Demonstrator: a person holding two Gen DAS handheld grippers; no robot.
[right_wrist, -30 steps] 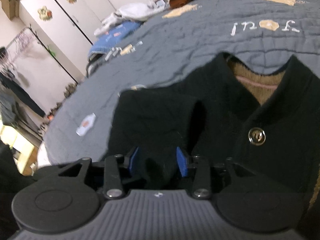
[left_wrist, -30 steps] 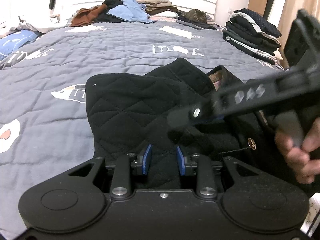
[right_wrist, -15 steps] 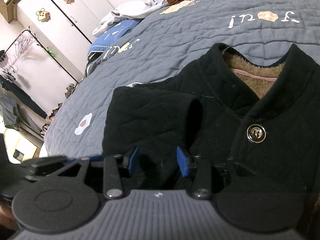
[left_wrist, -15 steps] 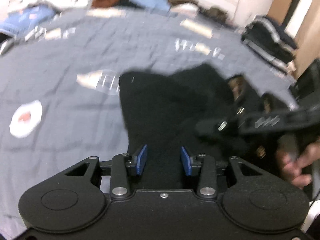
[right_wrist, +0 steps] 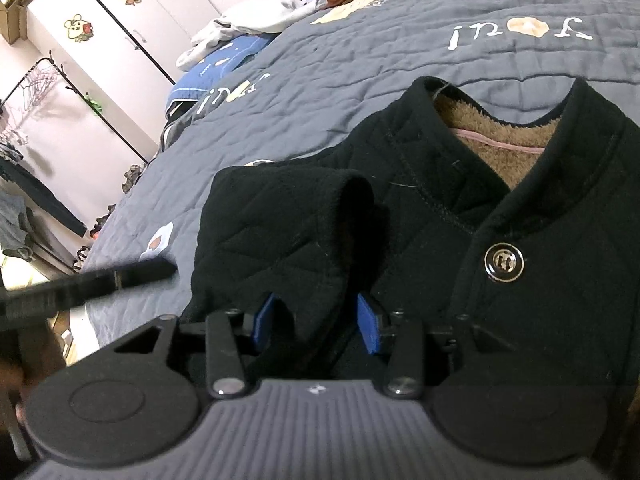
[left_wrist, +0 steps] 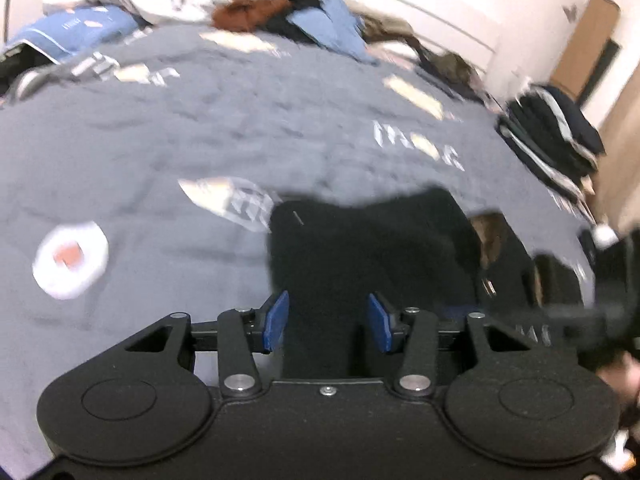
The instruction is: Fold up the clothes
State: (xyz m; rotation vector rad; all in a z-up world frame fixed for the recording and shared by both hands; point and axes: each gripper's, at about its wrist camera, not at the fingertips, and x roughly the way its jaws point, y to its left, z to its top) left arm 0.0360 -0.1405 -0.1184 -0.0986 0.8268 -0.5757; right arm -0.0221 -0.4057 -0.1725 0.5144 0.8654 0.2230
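Note:
A black quilted jacket [left_wrist: 380, 248] with a brown fleece lining [right_wrist: 500, 144] and a metal button [right_wrist: 503, 263] lies on the grey quilted bed [left_wrist: 200, 140]. My left gripper [left_wrist: 328, 320] hovers over the jacket's near edge. Its jaws are opening and the pads do not press the cloth. My right gripper [right_wrist: 316, 322] is shut on the folded-over sleeve [right_wrist: 280, 220], whose cloth bunches between the blue pads. One blurred finger of the left gripper [right_wrist: 100, 276] crosses the right wrist view at the left. The right gripper [left_wrist: 600, 320] shows blurred at the right of the left wrist view, above a hand [left_wrist: 624, 376].
A stack of folded dark clothes [left_wrist: 556, 132] sits at the bed's far right. Unfolded clothes [left_wrist: 304, 16] are heaped by the headboard, beside a blue pillow [left_wrist: 76, 28]. A white wardrobe [right_wrist: 120, 20] and a clothes rack [right_wrist: 36, 92] stand past the bed's left side.
My left gripper has let go of the jacket, widened its jaws and pulled back and up, leaving the jacket farther off. The right gripper has kept still on the sleeve.

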